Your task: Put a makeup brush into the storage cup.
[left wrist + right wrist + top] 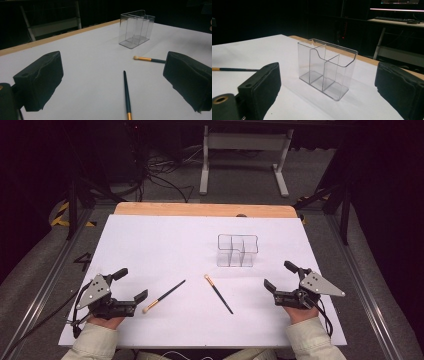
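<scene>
A clear plastic organizer with dividers stands upright and empty on the white table, right of centre. Two dark-handled makeup brushes lie flat in front of it: the left brush with its pale tip toward me, the right brush with its pale tip away. My left gripper rests at the front left, open, nothing between its jaws; the left brush lies just ahead of it. My right gripper rests at the front right, open and empty, facing the organizer.
The wooden table edge runs along the far side. Beyond it stand a white metal frame and tangled cables on the floor. Black rails flank the table left and right.
</scene>
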`<state>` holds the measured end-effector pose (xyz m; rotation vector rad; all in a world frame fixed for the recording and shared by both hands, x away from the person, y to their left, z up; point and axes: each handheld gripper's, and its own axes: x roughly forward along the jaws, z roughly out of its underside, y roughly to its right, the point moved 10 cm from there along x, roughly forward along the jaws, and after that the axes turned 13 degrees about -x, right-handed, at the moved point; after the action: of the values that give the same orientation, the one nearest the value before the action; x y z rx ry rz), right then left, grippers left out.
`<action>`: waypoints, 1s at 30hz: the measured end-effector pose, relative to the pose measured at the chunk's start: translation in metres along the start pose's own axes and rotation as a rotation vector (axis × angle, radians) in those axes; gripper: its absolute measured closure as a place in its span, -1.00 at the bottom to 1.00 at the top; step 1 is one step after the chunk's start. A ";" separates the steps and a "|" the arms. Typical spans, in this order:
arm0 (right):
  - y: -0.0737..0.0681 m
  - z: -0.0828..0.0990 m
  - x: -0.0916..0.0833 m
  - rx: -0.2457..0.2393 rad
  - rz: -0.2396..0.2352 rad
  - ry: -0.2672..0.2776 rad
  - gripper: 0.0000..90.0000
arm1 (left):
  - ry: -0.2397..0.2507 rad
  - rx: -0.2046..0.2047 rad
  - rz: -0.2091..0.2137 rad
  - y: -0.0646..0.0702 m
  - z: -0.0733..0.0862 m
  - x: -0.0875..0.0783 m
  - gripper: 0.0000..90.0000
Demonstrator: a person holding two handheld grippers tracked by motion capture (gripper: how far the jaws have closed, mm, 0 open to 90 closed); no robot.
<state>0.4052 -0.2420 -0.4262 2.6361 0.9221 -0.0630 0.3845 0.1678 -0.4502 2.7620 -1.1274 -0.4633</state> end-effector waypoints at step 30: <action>0.001 -0.001 0.000 0.001 -0.005 -0.003 -0.83 | -0.001 -0.001 0.032 0.005 -0.005 -0.001 -0.95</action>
<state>0.4054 -0.2427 -0.4252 2.6343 0.9275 -0.0689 0.3818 0.1650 -0.4443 2.7389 -1.1692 -0.4622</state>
